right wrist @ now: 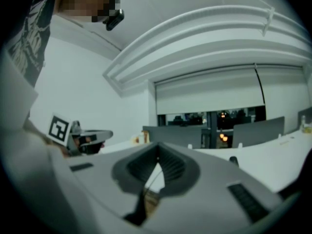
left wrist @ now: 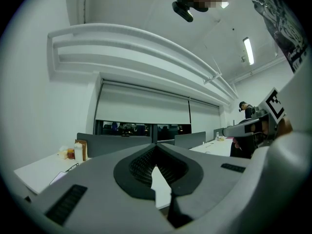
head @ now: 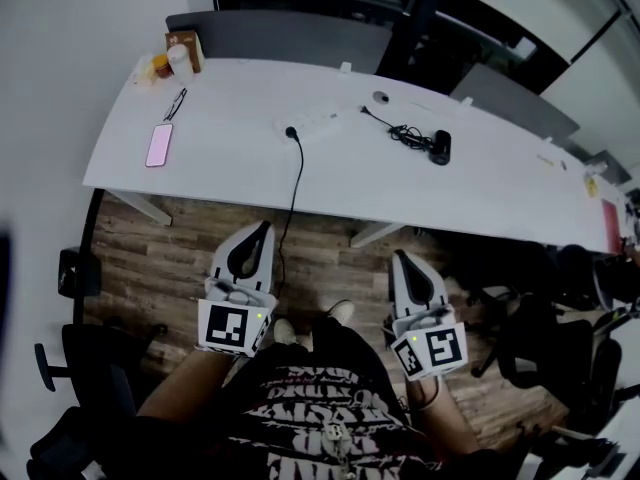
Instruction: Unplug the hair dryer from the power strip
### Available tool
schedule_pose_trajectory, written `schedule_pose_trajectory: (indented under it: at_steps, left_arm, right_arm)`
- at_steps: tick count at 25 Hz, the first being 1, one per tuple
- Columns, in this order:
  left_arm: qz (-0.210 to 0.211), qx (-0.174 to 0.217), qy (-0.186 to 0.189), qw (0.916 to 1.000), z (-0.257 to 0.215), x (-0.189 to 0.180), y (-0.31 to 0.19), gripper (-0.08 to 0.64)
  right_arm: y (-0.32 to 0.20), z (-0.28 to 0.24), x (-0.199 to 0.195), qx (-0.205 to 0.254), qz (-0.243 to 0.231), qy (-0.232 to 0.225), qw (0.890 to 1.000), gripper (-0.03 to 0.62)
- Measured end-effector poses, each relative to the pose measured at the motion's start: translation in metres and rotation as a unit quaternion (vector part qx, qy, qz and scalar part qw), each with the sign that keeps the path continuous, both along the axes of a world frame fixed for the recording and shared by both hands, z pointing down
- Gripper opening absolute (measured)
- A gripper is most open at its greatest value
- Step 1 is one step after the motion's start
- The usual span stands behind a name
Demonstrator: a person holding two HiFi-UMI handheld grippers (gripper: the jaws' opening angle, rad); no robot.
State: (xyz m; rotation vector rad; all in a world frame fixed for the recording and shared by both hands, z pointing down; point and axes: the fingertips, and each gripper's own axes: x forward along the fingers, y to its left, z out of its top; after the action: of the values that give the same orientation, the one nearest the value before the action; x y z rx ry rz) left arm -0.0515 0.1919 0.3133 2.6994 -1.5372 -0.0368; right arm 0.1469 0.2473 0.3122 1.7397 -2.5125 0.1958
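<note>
On the white table (head: 220, 163) a white power strip (head: 318, 123) lies near the middle, with a black plug (head: 291, 132) in its left end. The plug's black cable (head: 297, 183) runs over the table's near edge and down toward the floor. A black device with a coiled cord (head: 440, 146) lies to the right of the strip. My left gripper (head: 262, 230) (left wrist: 155, 147) and right gripper (head: 400, 258) (right wrist: 157, 146) hang over the wooden floor, short of the table, both shut and holding nothing. Each points level toward the table.
A pink phone (head: 159, 145), glasses (head: 176, 104) and small bottles with a box (head: 178, 56) sit at the table's left end. Black office chairs stand at the left (head: 75, 363) and right (head: 545, 338). Grey partitions (head: 280, 36) back the table.
</note>
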Motion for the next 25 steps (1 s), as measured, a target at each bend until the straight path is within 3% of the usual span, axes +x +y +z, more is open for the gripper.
schedule_pose_trajectory:
  at_steps: [13,25]
  left_arm:
    - [0.012,-0.016,-0.009,0.9998,0.012,0.041,-0.042,0.023]
    - [0.024,-0.016,-0.024,0.9993,0.015,0.103,-0.078,0.023]
  right_arm:
    - [-0.041,0.01,0.037,-0.009,0.01,-0.006,1.0,0.026]
    - [-0.076,0.018,0.09,-0.018,0.011,-0.019,1.0,0.026]
